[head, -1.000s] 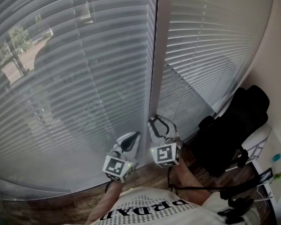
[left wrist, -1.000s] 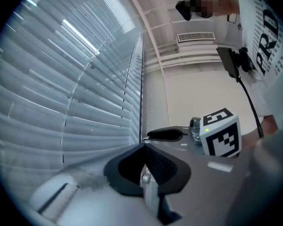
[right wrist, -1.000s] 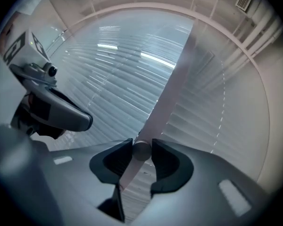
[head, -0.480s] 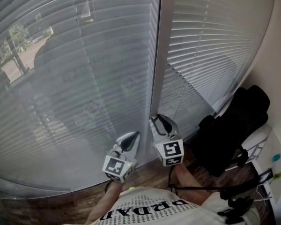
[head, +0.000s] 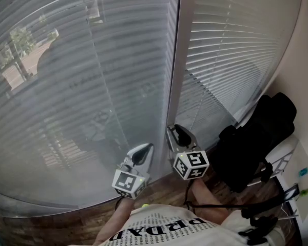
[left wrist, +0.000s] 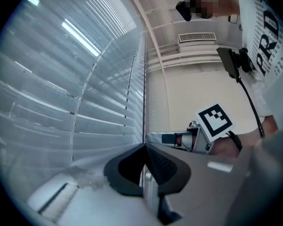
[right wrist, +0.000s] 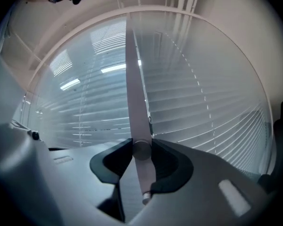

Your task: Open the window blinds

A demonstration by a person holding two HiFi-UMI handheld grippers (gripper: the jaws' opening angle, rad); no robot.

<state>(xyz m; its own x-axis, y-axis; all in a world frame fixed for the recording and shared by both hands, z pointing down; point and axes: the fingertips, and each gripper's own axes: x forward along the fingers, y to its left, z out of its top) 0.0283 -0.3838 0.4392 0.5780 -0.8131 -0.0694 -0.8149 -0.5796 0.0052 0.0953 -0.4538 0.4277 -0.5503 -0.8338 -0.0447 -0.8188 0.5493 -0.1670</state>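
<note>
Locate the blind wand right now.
Centre of the right gripper view: the wand hangs upright between the left blind and right blind, its lower end gripped in the right claw.

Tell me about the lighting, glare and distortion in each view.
Head view: fisheye bends the slats into arcs, and the right blind is brighter than the left blind. Left gripper view: bright glare streaks at upper left, near jaws soft. Right gripper view: dark vignetted corners, glare streaks left of the wand.

Left tongs (head: 145, 148), right tongs (head: 174, 129): grey shells, black pads, white marker cubes (head: 191, 164). Shirt (head: 159, 227): white, black lettering.
</note>
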